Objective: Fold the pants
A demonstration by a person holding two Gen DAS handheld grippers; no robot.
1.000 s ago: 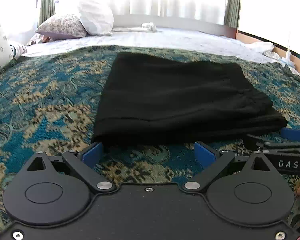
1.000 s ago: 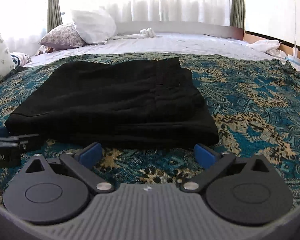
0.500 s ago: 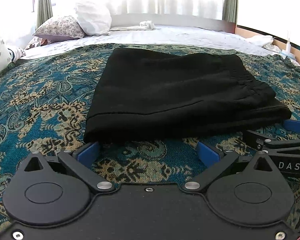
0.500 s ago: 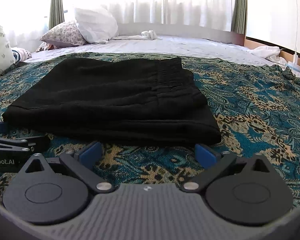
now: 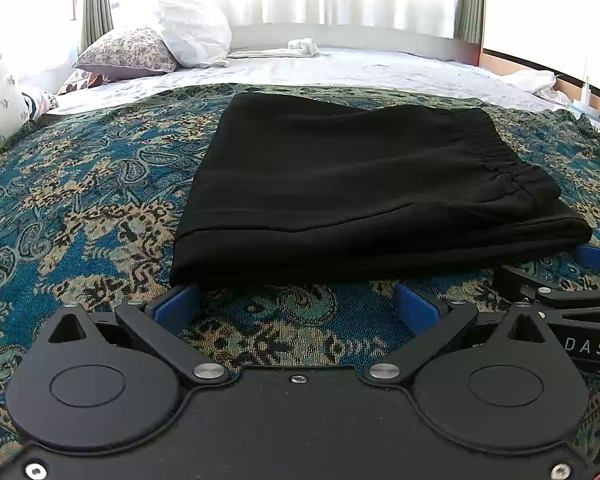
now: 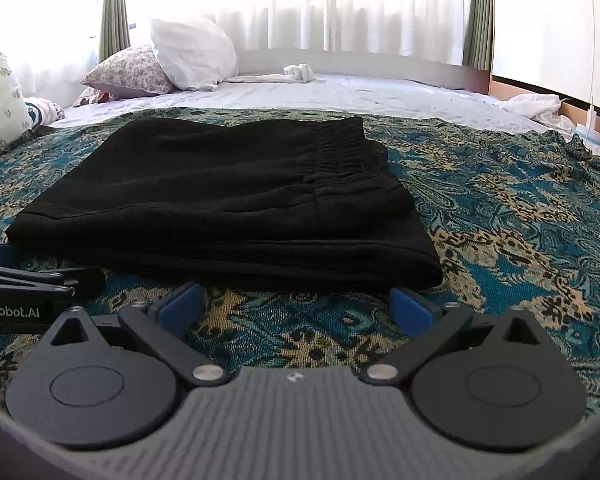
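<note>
- Since a second ago I have drawn both grippers back a little and lowered them; the black pants (image 5: 360, 196) sit a touch farther ahead of the pads, and nothing on the bed has shifted.
- The patterned teal bedspread (image 5: 80, 200) covers the near half of the bed, with white sheet and pillows (image 5: 192, 36) beyond it, well apart from the work.
- The pants lie flat on the bedspread, already folded into a thick rectangular stack, several layers showing along the near edge.
- Their long axis runs left to right across my view, near edge parallel to the line between my two grippers; the gathered elastic waistband (image 6: 340, 148) lies on top toward the right end, running away from me.
- My left gripper (image 5: 296, 304) faces the stack's left near corner, fingers spread wide, gripping nothing; its left pad (image 5: 176, 308) sits just at the hem.
- My right gripper (image 6: 296, 304) faces the right near corner, fingers likewise spread and empty.
- Each end is nearest its own gripper, so I judge a further fold, if wanted, would start from this near edge.
</note>
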